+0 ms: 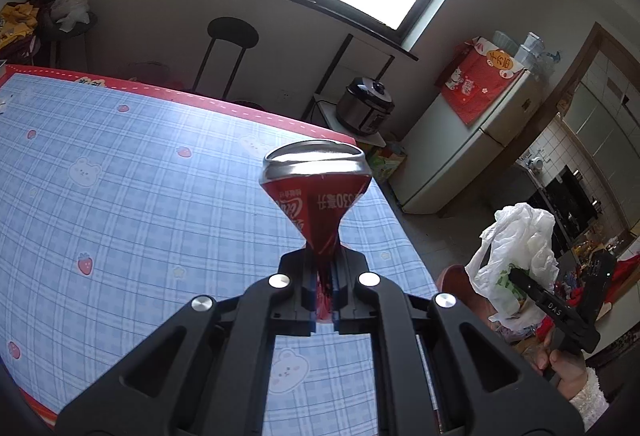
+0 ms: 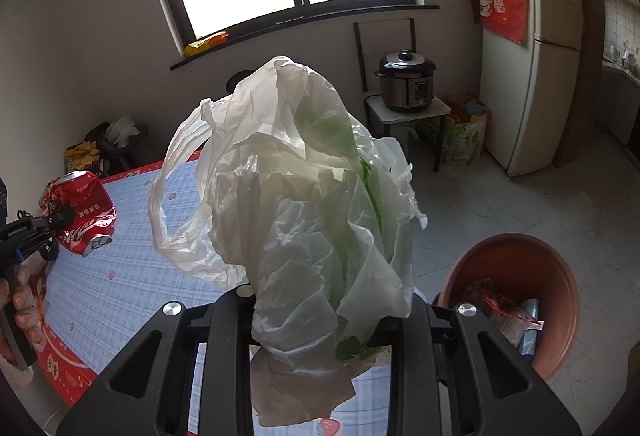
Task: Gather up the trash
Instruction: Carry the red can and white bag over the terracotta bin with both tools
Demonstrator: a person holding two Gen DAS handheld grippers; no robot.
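We've got the left gripper (image 1: pixel 324 268) pinching a crushed cola can (image 1: pixel 316 187), right gripper (image 2: pixel 320 320) clamping a plastic bag (image 2: pixel 296 195), so both clear the table toward the bin (image 2: pixel 560 268) just right of it.

Crushed red can (image 1: pixel 320 195) pinched in the left tool (image 1: pixel 323 276), above the checked tablecloth (image 1: pixel 120 163).

The tabletop (image 1: pixel 120 163) filled the left and centre of the left wrist view, covered by a blue plaid cloth printed with strawberries and small bears and edged in red along its far side. In the right wrist view the same cloth ran from the left edge toward the bottom centre. At the lower right of that view, a round terracotta-coloured bin (image 2: pixel 516 256) stood on the pale floor (image 2: pixel 500 203), holding crumpled wrappers.
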